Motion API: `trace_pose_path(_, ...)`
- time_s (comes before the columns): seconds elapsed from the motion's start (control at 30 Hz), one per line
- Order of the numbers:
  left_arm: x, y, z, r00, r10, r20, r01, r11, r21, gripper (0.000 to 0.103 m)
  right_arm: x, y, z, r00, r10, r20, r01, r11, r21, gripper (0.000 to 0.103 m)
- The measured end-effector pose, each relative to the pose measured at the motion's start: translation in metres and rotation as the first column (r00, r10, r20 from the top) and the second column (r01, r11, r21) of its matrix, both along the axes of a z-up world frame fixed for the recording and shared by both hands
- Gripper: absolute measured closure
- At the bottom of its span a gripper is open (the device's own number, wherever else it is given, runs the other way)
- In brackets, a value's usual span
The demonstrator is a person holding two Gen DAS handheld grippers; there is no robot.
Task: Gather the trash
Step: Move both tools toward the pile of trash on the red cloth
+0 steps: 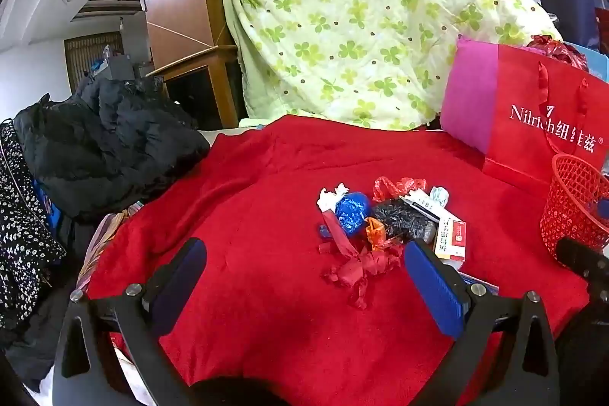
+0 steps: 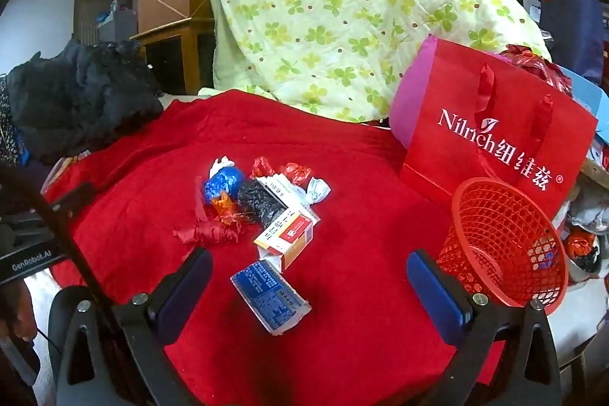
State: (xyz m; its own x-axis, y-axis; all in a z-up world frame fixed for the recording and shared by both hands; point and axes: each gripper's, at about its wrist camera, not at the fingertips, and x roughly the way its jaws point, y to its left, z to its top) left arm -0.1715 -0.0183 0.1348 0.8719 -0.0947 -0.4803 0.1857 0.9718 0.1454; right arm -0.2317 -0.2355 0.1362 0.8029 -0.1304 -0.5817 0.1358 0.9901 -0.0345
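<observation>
Both the left gripper [image 1: 304, 276] and right gripper [image 2: 308, 282] hover with jaws released over the red fleece blanket [image 2: 361, 330]. The heap of crumpled wrappers and cartons [image 2: 262, 204] lies near the red plastic mesh basket [image 2: 506, 238].

Right gripper [image 2: 308, 286] hangs wide apart over the red cloth [image 2: 361, 349], a blue printed packet [image 2: 271, 295] lying flat between its fingers. Just beyond sits the trash heap [image 2: 262, 204], an orange-and-white box [image 2: 286, 234] nearest. Right, a red mesh basket [image 2: 502, 238] stands before the red gift bag [image 2: 495, 136].
</observation>
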Motion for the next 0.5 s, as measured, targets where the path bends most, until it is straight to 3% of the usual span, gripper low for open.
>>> trace_pose_path(0.5,-0.002,-0.003,-0.003,1.0,-0.018,-0.006,0.018,1.0,-0.005,0.0,-0.005,0.019,-0.003,1.0,0.008,0.008,-0.008,0.997,-0.074,0.0)
